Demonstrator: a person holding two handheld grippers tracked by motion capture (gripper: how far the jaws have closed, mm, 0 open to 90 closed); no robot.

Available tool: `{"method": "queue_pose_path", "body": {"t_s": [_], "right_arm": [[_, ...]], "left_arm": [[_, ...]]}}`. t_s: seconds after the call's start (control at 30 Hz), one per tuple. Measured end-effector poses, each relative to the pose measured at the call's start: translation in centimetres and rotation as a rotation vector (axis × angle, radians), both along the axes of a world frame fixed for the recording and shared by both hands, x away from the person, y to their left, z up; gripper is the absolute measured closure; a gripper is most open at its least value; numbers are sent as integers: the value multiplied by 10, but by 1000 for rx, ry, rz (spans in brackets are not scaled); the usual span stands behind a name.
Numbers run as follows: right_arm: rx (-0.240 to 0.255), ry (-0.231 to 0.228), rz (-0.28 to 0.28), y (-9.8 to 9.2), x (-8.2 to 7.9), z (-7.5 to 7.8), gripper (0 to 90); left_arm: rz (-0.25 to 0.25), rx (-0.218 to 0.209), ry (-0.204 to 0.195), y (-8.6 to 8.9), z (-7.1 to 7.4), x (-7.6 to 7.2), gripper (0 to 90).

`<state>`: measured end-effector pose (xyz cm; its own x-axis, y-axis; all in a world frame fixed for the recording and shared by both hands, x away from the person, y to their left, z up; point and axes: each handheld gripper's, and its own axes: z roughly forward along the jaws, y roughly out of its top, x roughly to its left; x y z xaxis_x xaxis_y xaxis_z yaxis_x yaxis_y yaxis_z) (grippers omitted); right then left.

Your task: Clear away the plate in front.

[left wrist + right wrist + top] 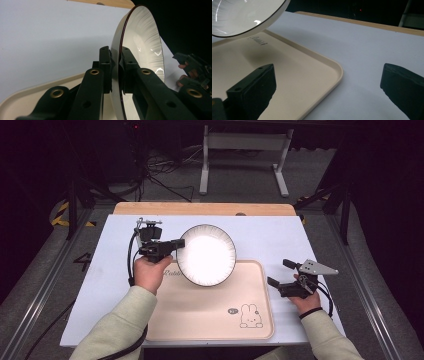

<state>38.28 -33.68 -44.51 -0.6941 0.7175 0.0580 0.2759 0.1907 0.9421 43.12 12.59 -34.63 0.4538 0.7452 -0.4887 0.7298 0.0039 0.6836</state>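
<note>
Two black jaws of the left gripper (pixel 115 72) pinch the left rim of a round white ceramic bowl with a thin dark edge line (pixel 206 255), one pad inside, one outside. The bowl hangs tilted, its open face turned up and toward the right gripper (pixel 278 272), above the far left corner of the cream plastic tray with a rabbit print (pixel 210 315); I judge it clear of the tray, since a shadow lies beneath it in the right gripper view. The tray floor sits directly below and nearer the person, so lowering looks like the likely next move. The right gripper rests past the tray's right edge, jaws spread wide and empty. Beneath is a pale blue tabletop (pixel 280 235) with a wooden strip (pixel 200 209) along its far edge; beyond, dark floor, cables and a grey metal stand (pixel 245 150).
</note>
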Motion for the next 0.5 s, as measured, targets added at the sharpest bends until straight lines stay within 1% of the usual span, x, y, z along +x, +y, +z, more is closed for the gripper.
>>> {"method": "queue_pose_path", "body": {"t_s": [0.17, 0.27, 0.43, 0.5], "right_arm": [[1, 2, 0, 0, 0, 0, 7], [0, 6, 3, 0, 0, 0, 8], [3, 8, 5, 0, 0, 0, 9], [4, 8, 5, 0, 0, 0, 9]], "left_arm": [[-21, -4, -6, 3, 3, -8, 823], [-33, -7, 3, 4, 3, -11, 824], [-52, 7, 11, 3, 0, -14, 823], [-68, 12, 14, 3, -1, -16, 823]]}}
